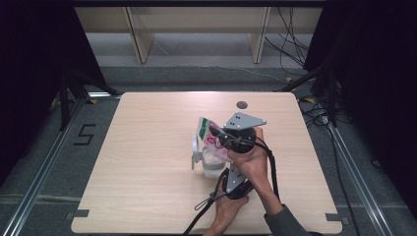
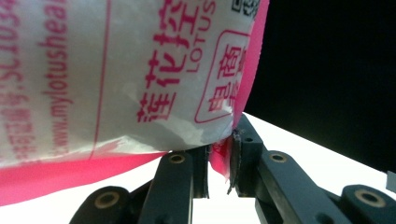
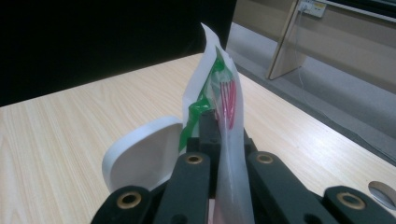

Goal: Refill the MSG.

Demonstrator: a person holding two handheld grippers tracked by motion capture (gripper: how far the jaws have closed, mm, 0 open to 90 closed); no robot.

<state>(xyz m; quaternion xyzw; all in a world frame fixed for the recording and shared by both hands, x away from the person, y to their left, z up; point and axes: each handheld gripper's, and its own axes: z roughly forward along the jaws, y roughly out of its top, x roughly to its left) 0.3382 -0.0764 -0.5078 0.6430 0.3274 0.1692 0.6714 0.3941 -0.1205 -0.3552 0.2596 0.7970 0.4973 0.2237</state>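
Both hand-held grippers are clamped on the white plastic pouch with pink and green print (image 1: 210,133): the right hand-held gripper (image 3: 219,135) on its upper edge, the left hand-held gripper (image 2: 219,156) on its lower pink corner. It hangs tilted just above the clear plastic container with a white flip lid (image 1: 209,164) on the counter (image 1: 147,147).

We count one wooden table (image 1: 147,172), one white-and-pink printed bag (image 1: 209,132), one clear container (image 1: 212,164) with one white hinged lid (image 3: 140,156). We count two grippers: left gripper (image 2: 219,156), right gripper (image 3: 224,140). Two hands: left hand (image 1: 227,209), right hand (image 1: 255,160). One grommet hole (image 1: 241,104).
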